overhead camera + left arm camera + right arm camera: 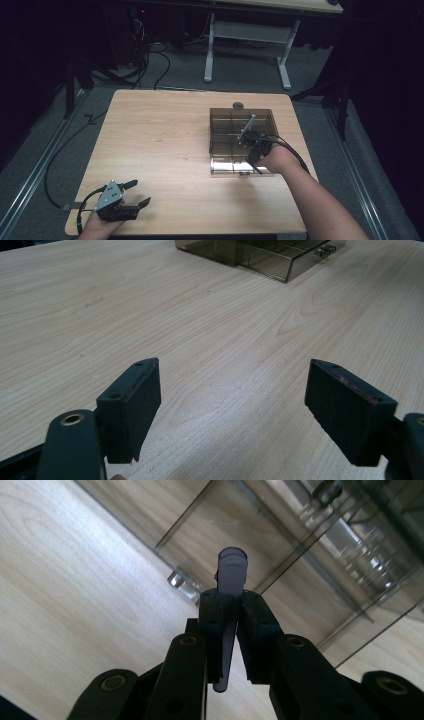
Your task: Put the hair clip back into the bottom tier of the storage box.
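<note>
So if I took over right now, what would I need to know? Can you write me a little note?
Right gripper: shut on a small grey disc, held edge-up over the smoky compartment box, near its front edge.
Left gripper: open, holding nothing, low over the table at its near left corner.
Box: on the table's right half, lid open. One more round grey piece lies on the table behind the box.
Done: disc picked up.
Left: probably lower it into a compartment and let go; which one, I cannot tell.

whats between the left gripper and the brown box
Nothing: bare wooden table runs from the open left gripper to the brown box, seen in the left gripper view.
</note>
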A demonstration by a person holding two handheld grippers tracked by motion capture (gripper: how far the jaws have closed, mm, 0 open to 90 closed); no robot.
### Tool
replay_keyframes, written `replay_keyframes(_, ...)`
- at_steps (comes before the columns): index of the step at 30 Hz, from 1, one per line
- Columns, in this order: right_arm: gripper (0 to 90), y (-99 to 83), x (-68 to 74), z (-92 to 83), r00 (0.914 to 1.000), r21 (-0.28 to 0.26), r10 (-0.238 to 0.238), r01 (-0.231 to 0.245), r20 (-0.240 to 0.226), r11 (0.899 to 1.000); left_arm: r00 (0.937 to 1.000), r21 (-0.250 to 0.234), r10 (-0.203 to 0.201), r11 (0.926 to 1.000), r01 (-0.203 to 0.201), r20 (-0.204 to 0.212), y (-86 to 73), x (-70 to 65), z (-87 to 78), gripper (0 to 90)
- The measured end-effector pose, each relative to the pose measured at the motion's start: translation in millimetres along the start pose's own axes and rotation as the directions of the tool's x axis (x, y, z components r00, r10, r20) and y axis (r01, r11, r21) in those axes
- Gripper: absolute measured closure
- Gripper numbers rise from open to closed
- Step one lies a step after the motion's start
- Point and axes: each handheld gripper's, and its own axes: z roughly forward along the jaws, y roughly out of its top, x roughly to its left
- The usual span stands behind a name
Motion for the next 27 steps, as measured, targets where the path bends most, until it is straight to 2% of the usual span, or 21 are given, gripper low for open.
replay_keyframes(1,81.1,3.5,-2.0,1.1,0.9998,-0.008,-0.018,0.018,0.004,1.000,1.0000,0.000,0.000,1.0000,0.000,0.000,0.0,0.0,0.0,23.0)
replay_keyframes(2,81.0,4.3,0.0,0.9,0.9998,0.003,0.019,-0.019,0.002,1.000,1.0000,-0.001,0.000,1.0000,0.000,0.000,0.0,0.0,0.0,23.0)
replay_keyframes(3,81.0,6.1,-2.6,1.7,0.9998,-0.007,-0.019,0.019,0.002,1.000,1.0000,0.001,0.002,1.0000,-0.002,0.001,0.0,0.0,-0.2,23.0)
replay_keyframes(5,81.0,8.5,-2.7,2.2,0.9998,-0.008,-0.018,0.018,0.001,1.000,1.0000,-0.002,0.002,1.0000,-0.002,-0.002,-0.1,-0.3,0.1,22.9)
replay_keyframes(6,81.1,9.8,-3.9,2.6,0.9995,-0.011,-0.033,0.033,0.005,0.999,1.0000,-0.001,0.002,1.0000,-0.002,-0.001,-0.1,-0.1,0.0,23.0)
replay_keyframes(7,81.1,9.8,-3.9,2.6,0.9995,-0.011,-0.033,0.033,0.005,0.999,1.0000,-0.001,0.002,1.0000,-0.002,-0.001,-0.1,-0.1,0.0,23.0)
replay_keyframes(8,81.0,12.2,-3.3,2.7,0.9999,-0.006,-0.009,0.009,0.005,1.000,1.0000,0.000,0.001,1.0000,-0.001,0.000,0.0,-0.1,0.0,23.0)
replay_keyframes(12,81.0,18.2,-6.4,5.2,0.9995,-0.017,-0.031,0.031,0.001,0.999,1.0000,0.000,0.000,1.0000,0.000,-0.001,0.0,0.0,0.2,22.9)
replay_keyframes(16,81.0,23.3,-6.6,5.2,0.9995,-0.015,-0.031,0.031,0.004,0.999,1.0000,0.001,-0.001,1.0000,0.001,-0.003,0.0,0.1,0.5,22.9)
replay_keyframes(18,81.0,27.6,-7.8,6.4,0.9985,-0.031,-0.054,0.054,0.007,0.998,1.0000,-0.001,0.001,1.0000,-0.001,-0.002,-0.1,-0.1,0.1,22.9)
replay_keyframes(21,81.0,29.7,-6.4,7.2,0.9991,-0.026,-0.041,0.041,0.006,0.999,1.0000,-0.003,-0.002,1.0000,0.002,-0.003,-0.3,-0.2,-0.3,22.9)
replay_keyframes(22,81.0,32.0,-7.4,8.9,0.9976,-0.029,-0.068,0.068,0.007,0.997,1.0000,-0.005,-0.004,1.0000,0.004,-0.004,-0.5,-0.2,-0.6,22.9)
replay_keyframes(27,81.0,34.7,-4.9,11.3,0.9984,-0.017,-0.056,0.056,0.002,0.998,1.0000,-0.005,-0.005,1.0000,0.005,-0.003,-0.5,-0.1,-0.7,22.9)
